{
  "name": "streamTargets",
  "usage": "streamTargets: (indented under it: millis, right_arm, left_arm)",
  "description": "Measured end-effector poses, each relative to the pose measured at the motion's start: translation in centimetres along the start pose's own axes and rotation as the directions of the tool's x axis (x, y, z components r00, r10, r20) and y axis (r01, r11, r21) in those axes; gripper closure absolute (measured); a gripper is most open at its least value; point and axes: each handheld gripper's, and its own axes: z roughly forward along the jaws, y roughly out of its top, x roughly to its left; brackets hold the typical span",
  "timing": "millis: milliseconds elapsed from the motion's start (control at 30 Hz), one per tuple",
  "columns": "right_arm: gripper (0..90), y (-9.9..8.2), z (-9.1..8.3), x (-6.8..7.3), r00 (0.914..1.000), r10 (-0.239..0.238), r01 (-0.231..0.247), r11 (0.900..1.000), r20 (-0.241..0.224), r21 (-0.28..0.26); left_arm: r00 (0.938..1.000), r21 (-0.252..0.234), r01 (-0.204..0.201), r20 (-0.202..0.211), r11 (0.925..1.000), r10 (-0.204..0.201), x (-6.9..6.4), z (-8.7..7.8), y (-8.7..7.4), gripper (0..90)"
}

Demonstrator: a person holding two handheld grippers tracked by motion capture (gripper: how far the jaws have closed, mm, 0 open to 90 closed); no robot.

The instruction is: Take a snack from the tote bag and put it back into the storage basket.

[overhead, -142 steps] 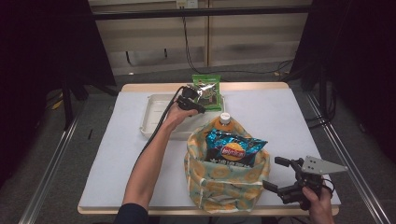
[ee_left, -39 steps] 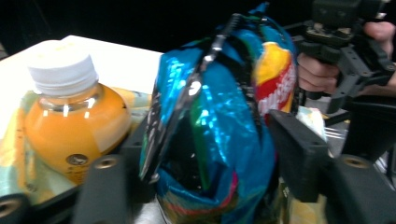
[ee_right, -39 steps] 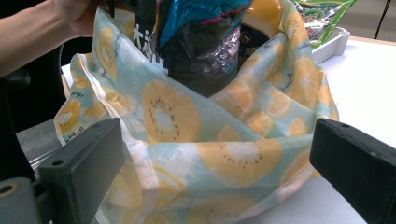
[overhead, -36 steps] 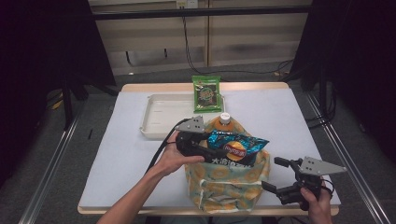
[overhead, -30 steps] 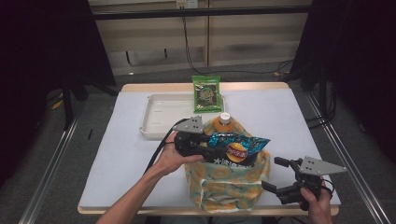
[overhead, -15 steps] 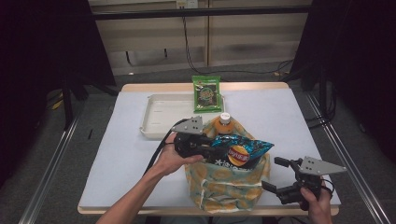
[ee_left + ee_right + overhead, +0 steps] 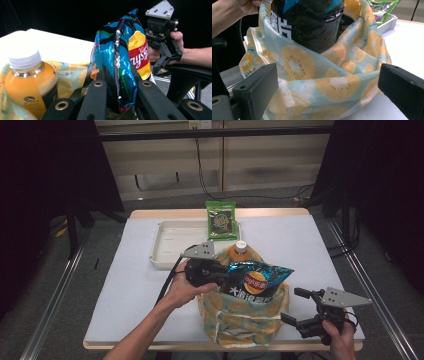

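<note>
The left claw [image 7: 117, 100] has just been closing and now pinches the Lay's chip bag [image 7: 120, 62] by its end, so the slick foil may slip free beside the orange juice bottle [image 7: 30, 77], while the right claw [image 7: 327, 82] gapes open before the fruit-print cloth bag [image 7: 312, 82]

The crinkled blue foil chip bag [image 7: 120, 62] bears a red and yellow "Lay's" roundel, partly readable in the left gripper view; white Chinese characters run across its dark lower panel [image 7: 279, 22]. Print on the green snack packet [image 7: 220, 219] is too small to read
</note>
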Motion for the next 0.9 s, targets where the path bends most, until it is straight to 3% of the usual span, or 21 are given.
streamTargets:
  millis: [167, 367, 900]
  right_arm:
    - [2.2, 0.1, -0.1, 0.1, 0.9999, -0.013, 0.013, 0.9997, -0.002, -0.02]
    - [2.4, 0.2, -0.3, 0.4, 0.9997, -0.024, 0.025, 0.9988, 0.009, -0.043]
    - [2.3, 0.2, -0.3, 0.6, 0.9996, -0.022, 0.023, 0.9982, 0.015, -0.055]
  left_arm:
    - [1.0, -0.036, -0.005, 0.006, 0.9993, 0.005, -0.3, -0.5, 0.9, 83.2]
    - [0.9998, -0.042, -0.018, -0.003, 0.999, 0.018, -0.7, -0.4, 1.9, 83.3]
    - [0.9991, -0.092, -0.017, -0.04, 0.9957, 0.013, -0.1, -2.3, 4.1, 83.6]
